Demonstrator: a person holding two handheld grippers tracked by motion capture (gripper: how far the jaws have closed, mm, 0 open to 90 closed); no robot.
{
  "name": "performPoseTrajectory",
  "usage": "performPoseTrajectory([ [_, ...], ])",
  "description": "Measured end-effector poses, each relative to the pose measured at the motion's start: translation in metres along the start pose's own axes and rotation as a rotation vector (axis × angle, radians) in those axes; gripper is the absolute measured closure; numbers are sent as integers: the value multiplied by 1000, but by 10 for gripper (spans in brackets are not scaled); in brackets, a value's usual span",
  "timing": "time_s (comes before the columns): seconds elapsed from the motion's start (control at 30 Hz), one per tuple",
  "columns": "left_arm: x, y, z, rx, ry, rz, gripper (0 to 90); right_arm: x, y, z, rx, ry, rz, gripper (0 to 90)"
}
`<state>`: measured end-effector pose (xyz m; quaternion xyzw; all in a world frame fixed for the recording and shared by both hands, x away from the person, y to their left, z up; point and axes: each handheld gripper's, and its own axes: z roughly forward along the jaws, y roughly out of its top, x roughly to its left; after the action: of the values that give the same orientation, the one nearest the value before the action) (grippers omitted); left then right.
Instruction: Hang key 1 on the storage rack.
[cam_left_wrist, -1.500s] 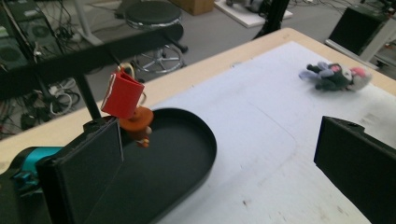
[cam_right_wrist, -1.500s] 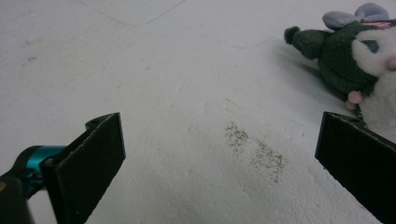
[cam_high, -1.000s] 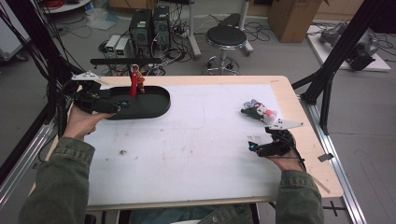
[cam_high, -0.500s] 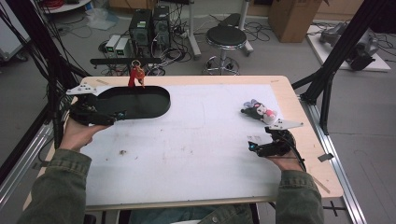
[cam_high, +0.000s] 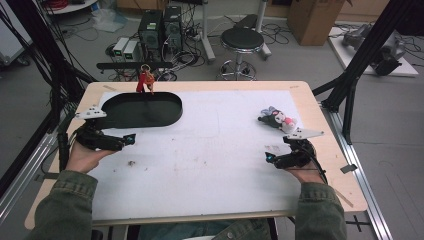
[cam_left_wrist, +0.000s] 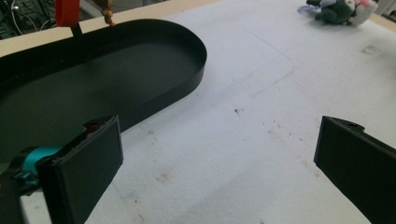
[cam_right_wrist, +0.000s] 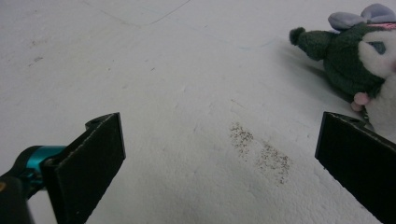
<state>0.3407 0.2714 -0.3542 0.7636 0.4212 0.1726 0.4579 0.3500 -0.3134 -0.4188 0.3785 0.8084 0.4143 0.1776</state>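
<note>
Jaws of the left gripper are spread wide, nothing held, just beside the black oval tray. The right gripper is likewise released, near the plush toy lying on the white mat.

The left tongs let go of the red figure, left it standing at the black tray's far rim, and drew back over the surface.
</note>
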Motion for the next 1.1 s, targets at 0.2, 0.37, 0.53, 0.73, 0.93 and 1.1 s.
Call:
performPoseTrajectory([
  [0.2, -1, -12, 1, 13, -3, -3, 17, 0, 0, 1, 5, 2, 1, 5],
  [0.37, -2, -22, 2, 10, -37, -21, 17, 1, 0, 1, 11, 3, 4, 5],
  [0.53, -4, -33, 2, 20, -34, -6, 17, 0, 0, 1, 9, 3, -1, 5],
  [0.73, -6, -45, 2, 37, -4, 0, 17, 1, 0, 1, 13, 4, 3, 5],
  [0.93, -16, -56, 0, 52, 5, 48, 17, 0, 0, 1, 11, -1, -3, 5],
  [1.1, -23, -64, 1, 73, 11, 96, 17, -2, 1, 0, 20, -27, -3, 5],
])
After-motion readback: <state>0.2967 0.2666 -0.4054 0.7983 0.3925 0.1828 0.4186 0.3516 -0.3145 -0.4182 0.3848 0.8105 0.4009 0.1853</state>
